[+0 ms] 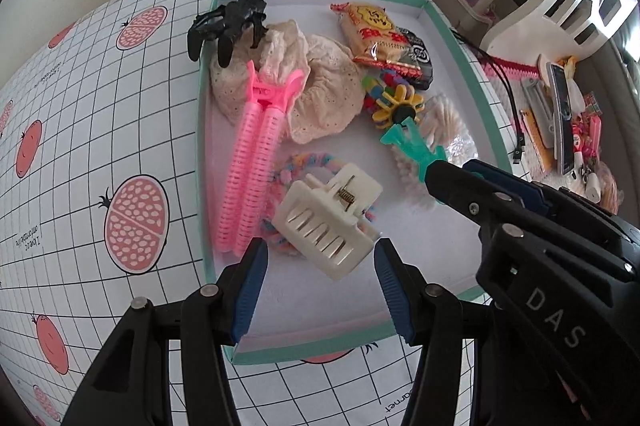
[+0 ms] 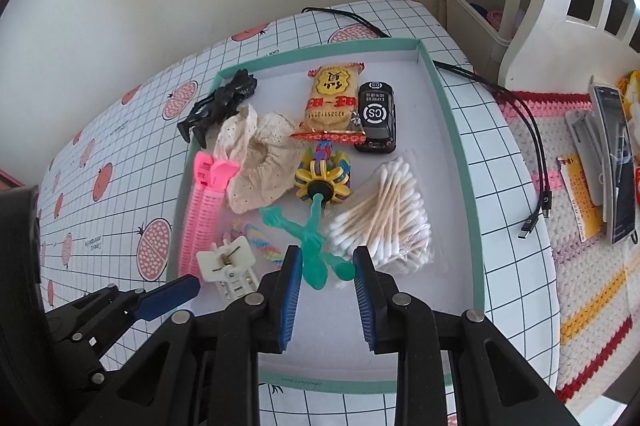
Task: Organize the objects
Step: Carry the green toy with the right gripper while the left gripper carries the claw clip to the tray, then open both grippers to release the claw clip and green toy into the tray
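Blue-padded fingers of the left hand-held gripper (image 1: 320,262) stand spread apart, released, with the cream hair clip (image 1: 328,222) lying just ahead between them. Off to its right, the right hand-held gripper (image 2: 326,266) is also released, its fingers straddling the green stem of the flower toy (image 2: 316,226) without pinching it. Beyond both, the teal-rimmed tray (image 2: 460,162) already holds the pink roller clip (image 1: 252,166), lace cloth (image 1: 320,94), snack packet (image 2: 332,98), cotton swabs (image 2: 388,214) and black claw clip (image 1: 228,22). Gathering looks largely done; tidying within the tray probably remains.
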Tool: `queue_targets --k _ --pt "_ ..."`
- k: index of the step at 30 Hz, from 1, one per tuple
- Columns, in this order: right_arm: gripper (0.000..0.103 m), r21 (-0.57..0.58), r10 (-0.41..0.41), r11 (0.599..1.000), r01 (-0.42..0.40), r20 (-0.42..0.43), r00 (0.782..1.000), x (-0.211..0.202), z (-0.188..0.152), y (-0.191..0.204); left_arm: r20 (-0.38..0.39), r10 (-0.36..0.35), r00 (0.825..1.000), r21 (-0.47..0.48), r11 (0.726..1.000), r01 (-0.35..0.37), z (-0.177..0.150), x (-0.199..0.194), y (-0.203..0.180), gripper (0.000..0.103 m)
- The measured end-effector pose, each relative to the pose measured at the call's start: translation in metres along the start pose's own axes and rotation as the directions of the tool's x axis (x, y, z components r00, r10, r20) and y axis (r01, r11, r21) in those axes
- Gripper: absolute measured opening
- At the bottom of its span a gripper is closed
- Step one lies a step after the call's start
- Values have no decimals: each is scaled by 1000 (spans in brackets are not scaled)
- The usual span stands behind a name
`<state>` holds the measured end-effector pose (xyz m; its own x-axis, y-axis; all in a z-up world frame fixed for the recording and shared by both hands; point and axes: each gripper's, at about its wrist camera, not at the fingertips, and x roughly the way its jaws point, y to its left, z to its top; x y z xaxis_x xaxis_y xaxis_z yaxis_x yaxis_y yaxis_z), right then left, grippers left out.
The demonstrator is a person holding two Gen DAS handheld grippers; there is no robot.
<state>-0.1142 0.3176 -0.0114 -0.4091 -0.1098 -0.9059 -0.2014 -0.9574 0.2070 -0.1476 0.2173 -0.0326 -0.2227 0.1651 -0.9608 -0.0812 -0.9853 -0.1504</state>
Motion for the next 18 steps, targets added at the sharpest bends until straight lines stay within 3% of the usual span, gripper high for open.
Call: queue_targets --k 18 --pt "35 4 -4 1000 4 -32 999 3 -4 0 11 -10 1000 -11 1000 10 -8 -17 6 57"
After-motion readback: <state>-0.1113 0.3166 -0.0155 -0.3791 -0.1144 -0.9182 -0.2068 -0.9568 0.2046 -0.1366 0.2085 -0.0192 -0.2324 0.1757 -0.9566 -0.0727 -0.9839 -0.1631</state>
